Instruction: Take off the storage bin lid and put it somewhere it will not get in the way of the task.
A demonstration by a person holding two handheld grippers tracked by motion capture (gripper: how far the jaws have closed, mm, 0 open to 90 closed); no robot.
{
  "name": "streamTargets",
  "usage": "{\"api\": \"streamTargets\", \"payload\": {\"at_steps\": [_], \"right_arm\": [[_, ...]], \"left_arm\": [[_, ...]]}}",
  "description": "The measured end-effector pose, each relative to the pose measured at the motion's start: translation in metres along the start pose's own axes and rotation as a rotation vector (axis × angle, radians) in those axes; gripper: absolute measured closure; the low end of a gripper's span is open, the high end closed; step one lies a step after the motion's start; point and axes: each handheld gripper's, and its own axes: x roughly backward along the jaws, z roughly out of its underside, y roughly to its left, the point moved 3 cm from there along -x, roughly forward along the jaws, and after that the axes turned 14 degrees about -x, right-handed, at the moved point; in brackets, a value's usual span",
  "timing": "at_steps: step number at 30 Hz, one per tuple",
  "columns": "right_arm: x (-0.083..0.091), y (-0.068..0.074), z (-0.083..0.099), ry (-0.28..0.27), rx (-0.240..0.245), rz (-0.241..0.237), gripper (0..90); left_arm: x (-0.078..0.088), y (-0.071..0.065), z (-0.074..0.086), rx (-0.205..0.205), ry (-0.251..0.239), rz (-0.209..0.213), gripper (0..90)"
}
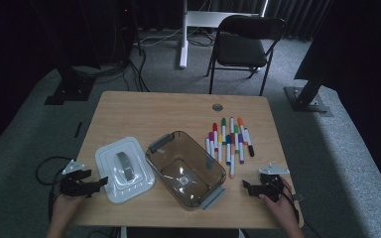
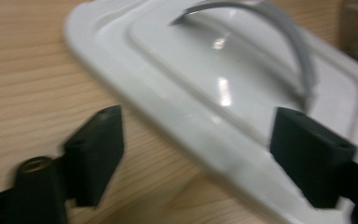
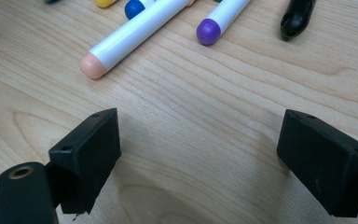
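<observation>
Low at the near edge, left claw [image 1: 100, 182] spread beside white lid [image 1: 124, 168], right claw [image 1: 246, 186] spread near markers [image 1: 229, 141]

lid [image 1: 124, 169] left of bin [image 1: 185, 168], markers [image 1: 229, 140] right

We see bare table [image 1: 129, 114] behind the lid [image 1: 124, 168] and box [image 1: 186, 168]; pens [image 1: 228, 141] crowd the right side

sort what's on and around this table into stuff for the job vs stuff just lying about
Likely for the job:
- clear brown plastic box
- white plastic lid with grey handle
- coloured marker pens
- left tongs, right tongs, both open

Lying about:
- black folding chair
- floor cables
</observation>
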Motion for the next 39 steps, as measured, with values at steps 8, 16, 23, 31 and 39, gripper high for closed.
{"api": "streamTargets", "payload": {"at_steps": [8,16,23,31,39], "right_arm": [[0.000,0.000,0.000,0.000,0.000,0.000,12.7],[0.000,0.000,0.000,-0.001,0.001,0.000,12.8],[0.000,0.000,0.000,-0.003,-0.015,0.013,12.7],[0.000,0.000,0.000,-0.003,-0.015,0.014,12.7],[0.005,0.000,0.000,-0.023,-0.030,0.051,17.5]], "left_arm": [[0.005,0.014,0.015,0.055,0.055,-0.105,0.4],[-0.003,0.016,0.025,0.020,0.114,-0.200,0.5],[-0.005,0.015,0.027,0.020,0.095,-0.247,0.4],[-0.006,0.015,0.026,0.038,0.096,-0.262,0.4],[-0.007,0.015,0.025,0.044,0.097,-0.266,0.4]]}}
